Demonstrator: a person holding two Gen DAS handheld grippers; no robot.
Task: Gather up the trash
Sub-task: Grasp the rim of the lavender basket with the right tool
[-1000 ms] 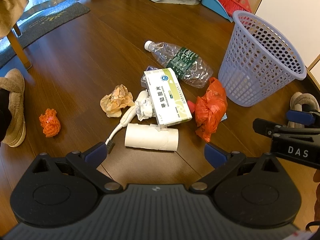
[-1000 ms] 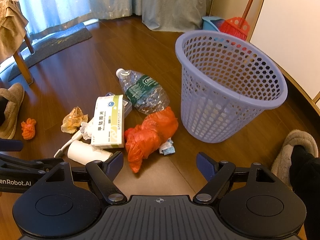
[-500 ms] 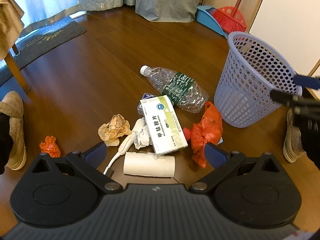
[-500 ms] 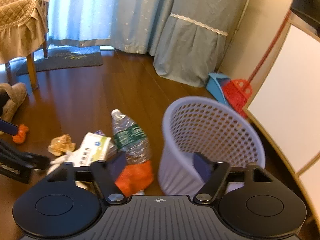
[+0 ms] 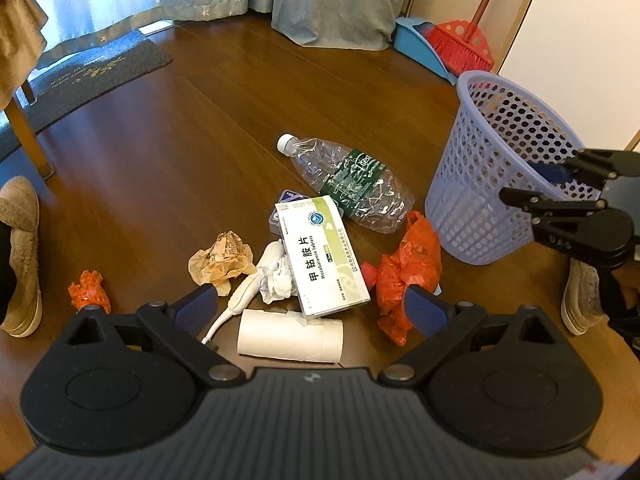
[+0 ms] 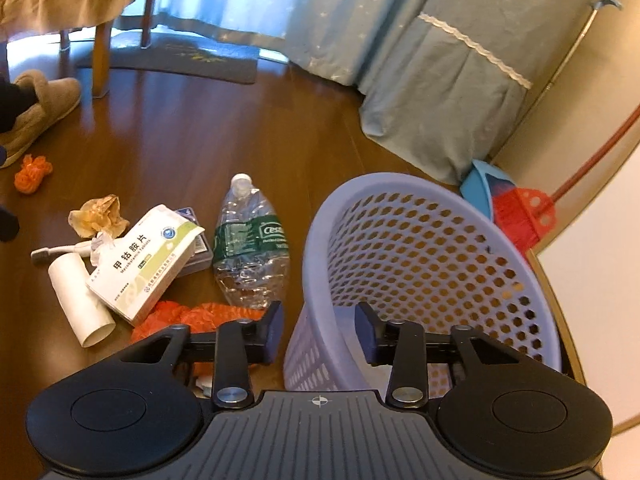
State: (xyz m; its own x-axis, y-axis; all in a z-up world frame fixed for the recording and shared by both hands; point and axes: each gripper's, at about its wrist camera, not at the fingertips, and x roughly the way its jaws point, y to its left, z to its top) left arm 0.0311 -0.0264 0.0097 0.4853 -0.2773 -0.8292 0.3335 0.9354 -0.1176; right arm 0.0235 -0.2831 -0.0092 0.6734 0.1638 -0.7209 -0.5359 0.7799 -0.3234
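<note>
The white and green medicine box [image 5: 322,255] at the centre of the left wrist view reads "甲钴胺片" in large black characters, with "Mecobalamin Tablets" beneath; the crushed plastic bottle [image 6: 250,245], left of centre in the right wrist view, carries a green label starting "Cest"; smaller print on both is too fine to read.

Glossy wooden floor [image 5: 168,160]; perforated plastic basket [image 6: 420,248]; crinkled clear plastic bottle [image 5: 352,184]; smooth cardboard medicine box [image 5: 320,252]; matt paper tube [image 5: 290,336].
</note>
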